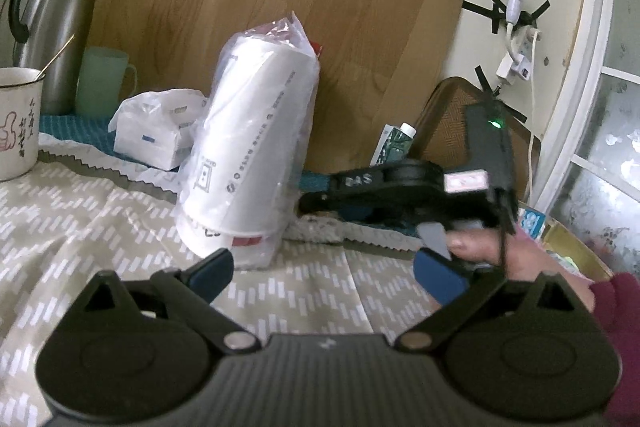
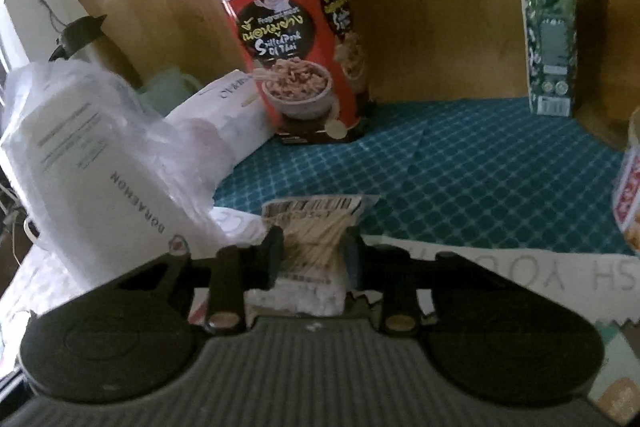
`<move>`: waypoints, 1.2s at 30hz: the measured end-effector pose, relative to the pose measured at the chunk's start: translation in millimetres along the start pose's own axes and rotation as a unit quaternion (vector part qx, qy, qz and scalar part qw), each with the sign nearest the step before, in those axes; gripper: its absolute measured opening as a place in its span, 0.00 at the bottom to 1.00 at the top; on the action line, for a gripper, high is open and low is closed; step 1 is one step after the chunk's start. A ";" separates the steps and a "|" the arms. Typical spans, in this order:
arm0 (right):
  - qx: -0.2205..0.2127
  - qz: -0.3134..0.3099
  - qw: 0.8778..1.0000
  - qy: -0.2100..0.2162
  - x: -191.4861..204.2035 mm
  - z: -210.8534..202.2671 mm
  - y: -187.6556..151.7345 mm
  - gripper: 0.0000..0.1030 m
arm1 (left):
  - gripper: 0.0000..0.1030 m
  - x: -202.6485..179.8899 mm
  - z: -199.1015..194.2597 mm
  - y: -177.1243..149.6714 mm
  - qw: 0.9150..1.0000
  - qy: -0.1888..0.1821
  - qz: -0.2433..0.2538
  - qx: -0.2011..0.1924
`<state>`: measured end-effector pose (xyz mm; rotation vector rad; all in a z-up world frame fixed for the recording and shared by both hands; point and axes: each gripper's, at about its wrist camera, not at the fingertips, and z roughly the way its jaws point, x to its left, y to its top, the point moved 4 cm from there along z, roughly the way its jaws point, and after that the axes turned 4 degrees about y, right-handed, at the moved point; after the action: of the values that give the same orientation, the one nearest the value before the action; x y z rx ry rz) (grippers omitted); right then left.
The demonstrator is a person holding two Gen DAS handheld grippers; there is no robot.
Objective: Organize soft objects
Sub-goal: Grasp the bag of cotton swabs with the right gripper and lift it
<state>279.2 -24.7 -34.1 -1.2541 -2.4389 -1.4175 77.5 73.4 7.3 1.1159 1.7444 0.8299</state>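
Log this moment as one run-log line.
left claw: open, empty, facing bagged paper cups | right claw: shut on clear packet of wooden sticks | teal mat: red snack box, green carton

On the tabletop (image 1: pixel 100 227): one bagged stack of paper cups (image 1: pixel 248 147), one tissue pack (image 1: pixel 156 135), one steel flask (image 1: pixel 56 31), two mugs, enamel (image 1: pixel 18 123) and green (image 1: pixel 102 83), one red snack box (image 2: pixel 296 39), one green carton (image 2: pixel 552 43), one packet of sticks (image 2: pixel 316 227).
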 end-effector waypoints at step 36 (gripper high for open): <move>0.009 -0.174 0.985 0.016 46.2 -137.4 -129.9 0.88 | 0.99 11.8 9.3 -1.1 0.999 -0.013 -0.034 0.033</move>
<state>116.5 -131.1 -26.9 -0.8213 -2.7403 -1.4682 83.2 84.6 -1.1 1.0995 1.7889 0.7176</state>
